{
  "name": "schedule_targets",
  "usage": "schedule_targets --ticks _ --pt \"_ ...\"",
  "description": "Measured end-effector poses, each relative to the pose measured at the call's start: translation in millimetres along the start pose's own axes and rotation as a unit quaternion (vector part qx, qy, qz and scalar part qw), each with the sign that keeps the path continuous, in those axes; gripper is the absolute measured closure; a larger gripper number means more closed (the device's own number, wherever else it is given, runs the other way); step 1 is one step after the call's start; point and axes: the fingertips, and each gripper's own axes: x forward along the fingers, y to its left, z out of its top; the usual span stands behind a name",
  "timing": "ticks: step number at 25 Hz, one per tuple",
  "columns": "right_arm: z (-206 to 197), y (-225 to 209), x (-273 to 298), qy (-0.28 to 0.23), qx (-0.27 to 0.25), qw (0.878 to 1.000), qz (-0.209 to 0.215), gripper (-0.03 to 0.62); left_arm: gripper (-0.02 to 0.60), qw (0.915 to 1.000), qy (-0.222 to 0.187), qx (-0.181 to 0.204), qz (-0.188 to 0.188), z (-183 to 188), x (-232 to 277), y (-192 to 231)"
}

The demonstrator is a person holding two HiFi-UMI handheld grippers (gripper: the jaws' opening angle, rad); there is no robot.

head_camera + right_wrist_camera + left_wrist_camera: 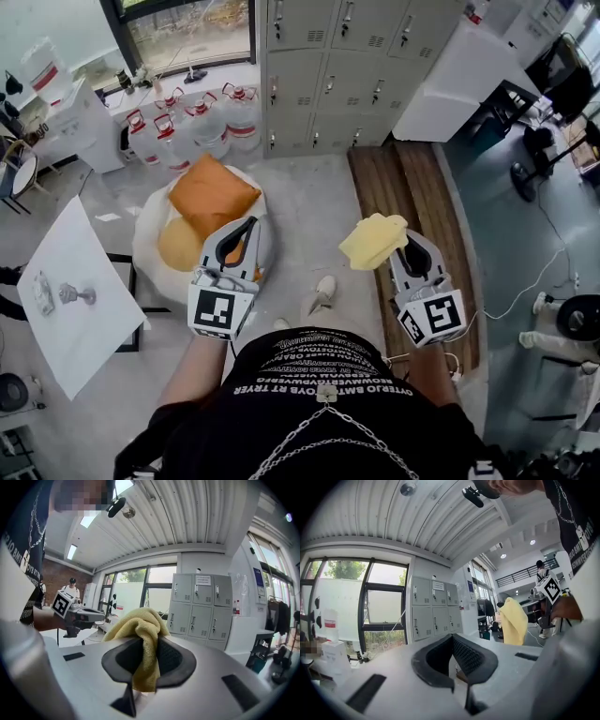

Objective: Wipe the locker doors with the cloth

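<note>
The grey lockers stand against the far wall, a few steps ahead of me, and also appear as lockers and lockers in the two gripper views. My right gripper is shut on a bunched yellow cloth. In the right gripper view the cloth hangs out between the black pads of the right gripper. The left gripper is held at the same height, apart from the lockers. Its jaws meet at the tips with nothing between them. The cloth shows off to its right.
An orange cushion lies on a white beanbag just ahead of the left gripper. Water jugs stand left of the lockers. A white table is at the left, a white cabinet right of the lockers, and wooden planks under the cloth.
</note>
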Motion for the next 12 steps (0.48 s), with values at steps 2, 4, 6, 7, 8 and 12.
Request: schedule_targets --ticks 2,4,6,7,8,12 --pt "-8 2 10 0.007 -0.001 1.0 0.011 0.531 0.575 0.9999 0.01 -0.003 -0.001 -7 7 2" --pt "-17 2 22 0.007 0.014 1.0 0.026 0.531 0.576 0.9998 0.018 -0.002 0.003 -13 13 6" --pt "-24 -5 34 0.009 0.028 0.999 0.033 0.531 0.577 0.9997 0.024 0.0 0.006 -16 24 8" --pt "-27 -11 40 0.011 0.034 0.999 0.034 0.531 0.575 0.9996 0.027 0.001 0.006 -17 31 9" --pt "-28 -16 46 0.012 0.039 0.998 0.036 0.531 0.575 0.9995 0.03 0.002 0.007 -17 38 11" --pt "-31 -36 78 0.009 0.053 0.997 0.061 0.531 0.575 0.9993 0.035 0.006 0.006 -16 73 17"
